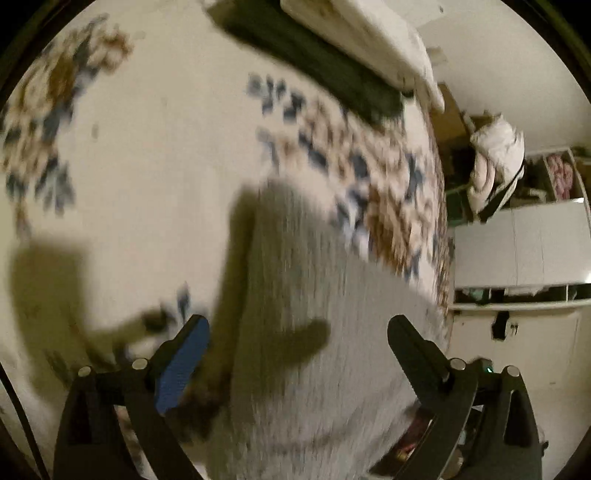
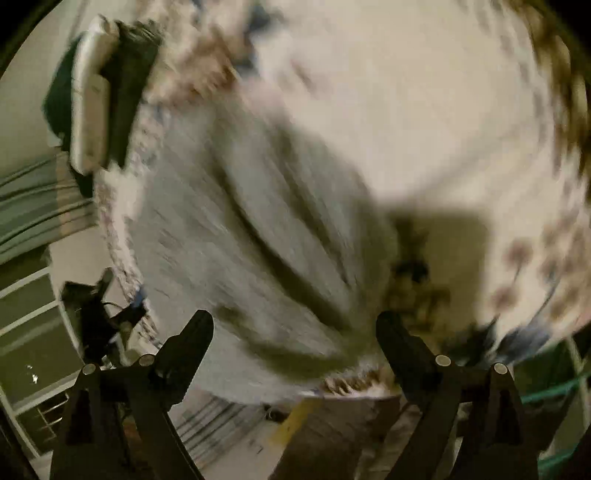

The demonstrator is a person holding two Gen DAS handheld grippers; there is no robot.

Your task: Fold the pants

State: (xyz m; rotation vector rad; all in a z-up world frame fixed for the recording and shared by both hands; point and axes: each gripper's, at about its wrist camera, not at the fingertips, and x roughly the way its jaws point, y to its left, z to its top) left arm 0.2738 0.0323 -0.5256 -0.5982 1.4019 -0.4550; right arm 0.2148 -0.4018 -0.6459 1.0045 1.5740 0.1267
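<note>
Light grey pants lie on a cream bedspread with a blue and brown flower print; both views are blurred. In the left wrist view my left gripper hangs over the near part of the pants, jaws wide apart, nothing between the blue-padded finger and the other one. In the right wrist view the same pants show long folds running down the picture. My right gripper stands open above their near edge, and no cloth is pinched in it.
A dark folded cloth with a white slab on it lies at the far edge of the bed. White shelving and cabinets stand past the bed's right side. A striped cloth and floor show at the left.
</note>
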